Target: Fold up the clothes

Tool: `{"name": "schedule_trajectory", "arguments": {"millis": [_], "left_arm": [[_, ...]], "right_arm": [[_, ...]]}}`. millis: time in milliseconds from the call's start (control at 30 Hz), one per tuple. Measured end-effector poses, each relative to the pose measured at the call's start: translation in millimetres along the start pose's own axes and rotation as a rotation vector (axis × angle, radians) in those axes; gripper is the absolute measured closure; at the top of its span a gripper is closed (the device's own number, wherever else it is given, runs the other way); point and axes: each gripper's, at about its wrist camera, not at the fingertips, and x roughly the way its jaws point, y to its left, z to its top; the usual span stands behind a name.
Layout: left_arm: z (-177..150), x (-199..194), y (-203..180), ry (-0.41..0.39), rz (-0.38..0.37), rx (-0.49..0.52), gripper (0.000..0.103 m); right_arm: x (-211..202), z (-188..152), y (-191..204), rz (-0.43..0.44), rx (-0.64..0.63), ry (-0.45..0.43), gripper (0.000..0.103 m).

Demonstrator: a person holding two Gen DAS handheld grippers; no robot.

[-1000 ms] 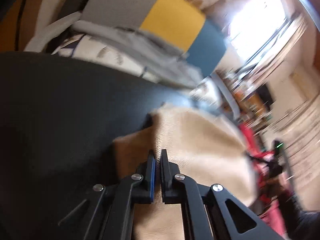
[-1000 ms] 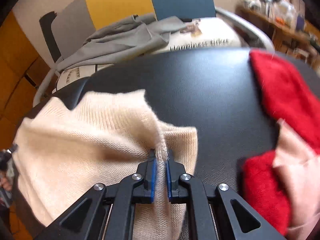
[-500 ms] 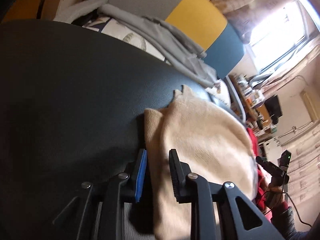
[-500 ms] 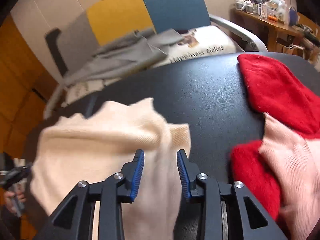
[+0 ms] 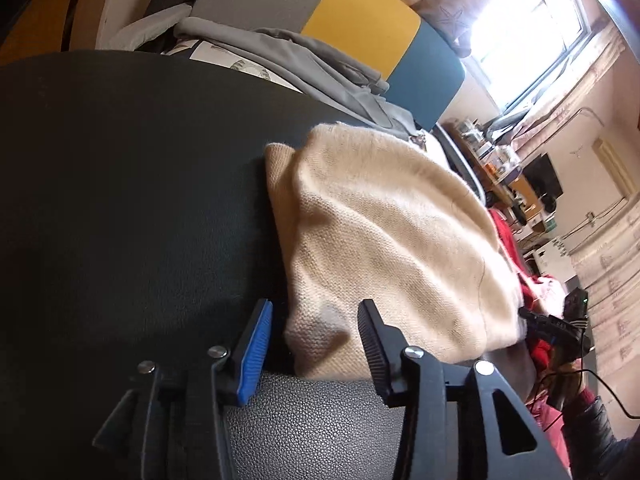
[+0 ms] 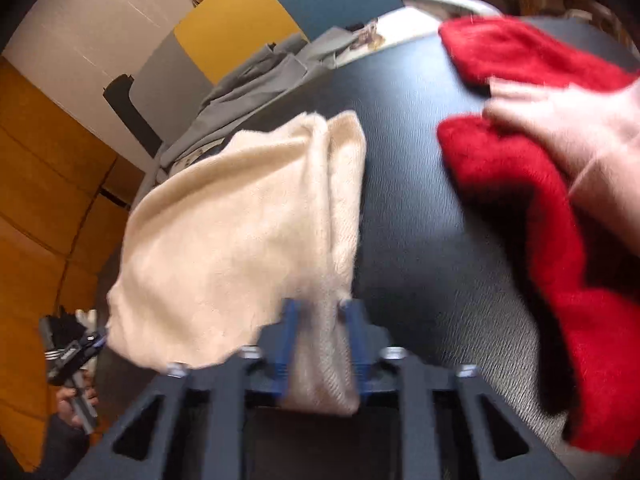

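A cream knitted sweater (image 5: 392, 240) lies folded on the black leather table (image 5: 120, 200). My left gripper (image 5: 314, 320) is open, its jaws wide apart around the sweater's near corner, not pinching it. In the right wrist view the same sweater (image 6: 240, 232) lies ahead, with a folded edge between the fingers of my right gripper (image 6: 320, 312), which stands open. The right view is blurred.
A red and pink garment (image 6: 560, 184) lies on the table's right side. A grey garment (image 5: 312, 60) hangs over a grey, yellow and blue chair (image 5: 360, 28) behind the table. The other gripper shows at the sweater's far edge (image 5: 556, 328).
Both grippers were shut on the cream sweater a second ago. Both have opened and let it go. The sweater now rests on the table, and the left jaws have opened wider.
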Motion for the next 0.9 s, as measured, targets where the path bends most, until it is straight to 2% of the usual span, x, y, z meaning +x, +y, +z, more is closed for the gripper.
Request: {"name": "schedule_trajectory", "arguments": {"millis": [133, 300, 500, 700, 800, 833, 867, 900], "left_arm": [[5, 4, -5, 0.016, 0.007, 0.042, 0.058], [13, 8, -2, 0.023, -0.009, 0.031, 0.058], [27, 13, 0, 0.022, -0.020, 0.041, 0.055], [46, 36, 1, 0.081, -0.047, 0.039, 0.055], [51, 43, 5, 0.121, -0.091, -0.011, 0.060], [52, 43, 5, 0.117, -0.084, -0.013, 0.071], [53, 42, 2, 0.113, -0.074, -0.004, 0.075], [53, 40, -1, 0.109, -0.060, 0.011, 0.084]], "right_arm": [[5, 4, 10, -0.020, -0.053, 0.009, 0.091], [17, 7, 15, 0.013, -0.087, 0.049, 0.088], [23, 10, 6, 0.081, -0.045, 0.070, 0.084], [27, 17, 11, 0.072, -0.040, 0.123, 0.082], [28, 22, 14, 0.053, -0.021, 0.141, 0.082], [28, 23, 16, 0.041, -0.020, 0.145, 0.083], [27, 22, 19, 0.020, -0.026, 0.145, 0.086], [27, 22, 22, -0.001, -0.032, 0.143, 0.089]]}}
